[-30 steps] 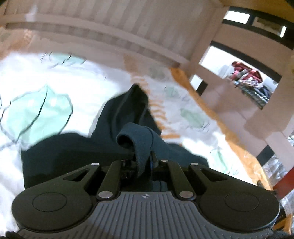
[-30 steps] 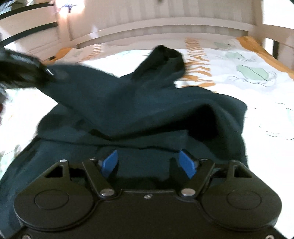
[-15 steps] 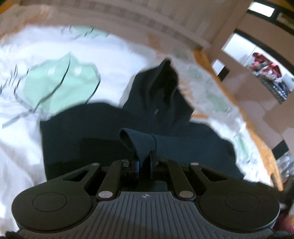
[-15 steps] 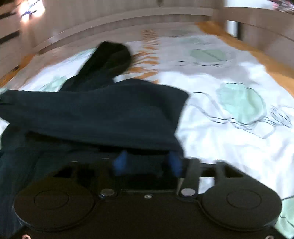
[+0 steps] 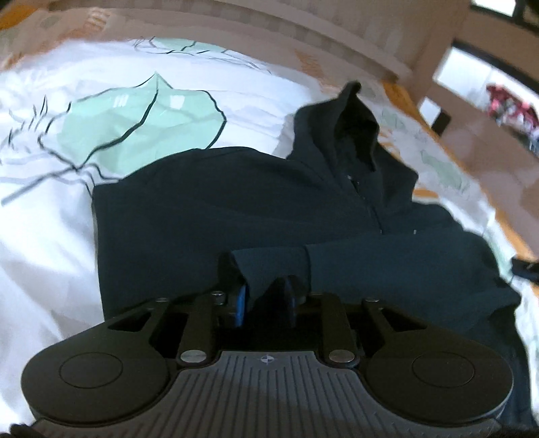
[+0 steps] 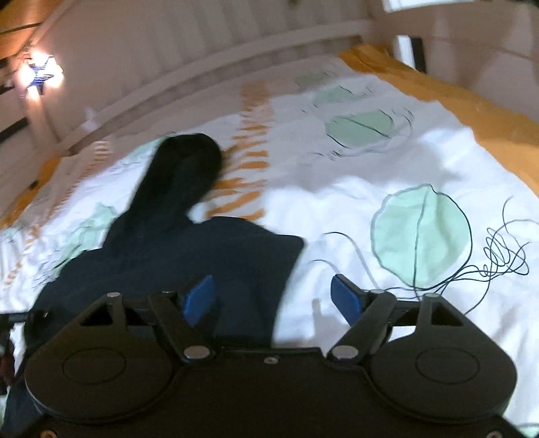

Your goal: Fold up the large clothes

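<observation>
Left wrist view: the left hand-held gripper [image 5: 264,300] hangs low over a dark navy hooded sweatshirt [image 5: 209,215] spread on a bed. Its jaws have just been opening and now stand at a narrow gap, with the ribbed cuff of the sleeve [image 5: 269,262] lying between the blue pads [image 5: 241,303]; the cloth drapes loosely there and the pads do not appear to press on it. The sleeve runs across the body of the sweatshirt from the right of the picture. The pointed hood [image 5: 353,124] lies beyond, toward the pale slatted bed rail [image 5: 269,30]. Under the garment is a white duvet cover printed with mint green leaf shapes and thin dark lines [image 5: 67,236], with an orange edge at the right.

Right wrist view: the right hand-held gripper [image 6: 273,298] has its jaws set wide, though they have just been closing a little, and nothing is between them. Its left blue pad [image 6: 200,296] stands over the sweatshirt's [image 6: 202,249] edge, the right one over bare duvet cover [image 6: 337,202]. The hood [image 6: 182,168] reaches toward the bed rail [image 6: 202,94]. The picture is blurred.
</observation>
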`<state>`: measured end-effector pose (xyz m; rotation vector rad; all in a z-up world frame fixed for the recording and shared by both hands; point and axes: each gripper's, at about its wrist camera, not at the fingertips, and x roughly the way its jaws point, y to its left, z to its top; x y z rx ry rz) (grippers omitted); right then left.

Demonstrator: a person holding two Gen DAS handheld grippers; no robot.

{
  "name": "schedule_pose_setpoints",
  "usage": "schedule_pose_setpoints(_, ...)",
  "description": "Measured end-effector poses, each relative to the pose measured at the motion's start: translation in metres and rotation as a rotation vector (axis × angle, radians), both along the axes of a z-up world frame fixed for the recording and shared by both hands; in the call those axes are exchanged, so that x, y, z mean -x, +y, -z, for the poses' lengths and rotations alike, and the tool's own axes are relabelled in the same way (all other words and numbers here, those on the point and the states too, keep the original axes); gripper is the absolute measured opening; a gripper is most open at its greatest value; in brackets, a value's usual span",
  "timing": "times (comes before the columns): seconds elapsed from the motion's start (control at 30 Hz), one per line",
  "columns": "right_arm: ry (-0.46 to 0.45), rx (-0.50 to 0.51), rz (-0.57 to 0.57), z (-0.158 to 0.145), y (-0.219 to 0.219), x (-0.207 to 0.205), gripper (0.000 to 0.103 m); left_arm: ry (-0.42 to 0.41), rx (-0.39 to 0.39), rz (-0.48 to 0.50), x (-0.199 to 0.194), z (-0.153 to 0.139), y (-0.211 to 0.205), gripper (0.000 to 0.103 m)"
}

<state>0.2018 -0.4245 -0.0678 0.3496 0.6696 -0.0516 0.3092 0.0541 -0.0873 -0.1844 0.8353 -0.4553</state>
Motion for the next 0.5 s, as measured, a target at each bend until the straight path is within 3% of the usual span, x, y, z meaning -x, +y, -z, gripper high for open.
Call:
schedule_pose_setpoints(0.07,0.021,0.011,0.003,0.006,-0.003,-0.010,0.067,-0.007,0.044,-0.015,0.002,0.005,0.006,0.024)
schedule_pose_setpoints(0.23,0.040,-0.033,-0.007,0.021,-0.009,-0.020,0.060,-0.063,0.045,-0.001,0.012,0.009,0.008,0.024)
schedule_pose_setpoints(0.3,0.057,-0.049,-0.019,0.025,-0.011,-0.027,0.039,-0.084,0.039,0.001,0.014,0.010,0.006,0.025)
schedule_pose_setpoints(0.33,0.069,-0.054,-0.037,0.026,-0.011,-0.033,0.020,-0.092,0.031,0.002,0.014,0.010,0.005,0.025)
schedule_pose_setpoints(0.5,0.111,0.000,-0.035,0.026,-0.005,-0.069,0.019,-0.104,0.023,0.003,0.016,0.010,0.004,0.025)
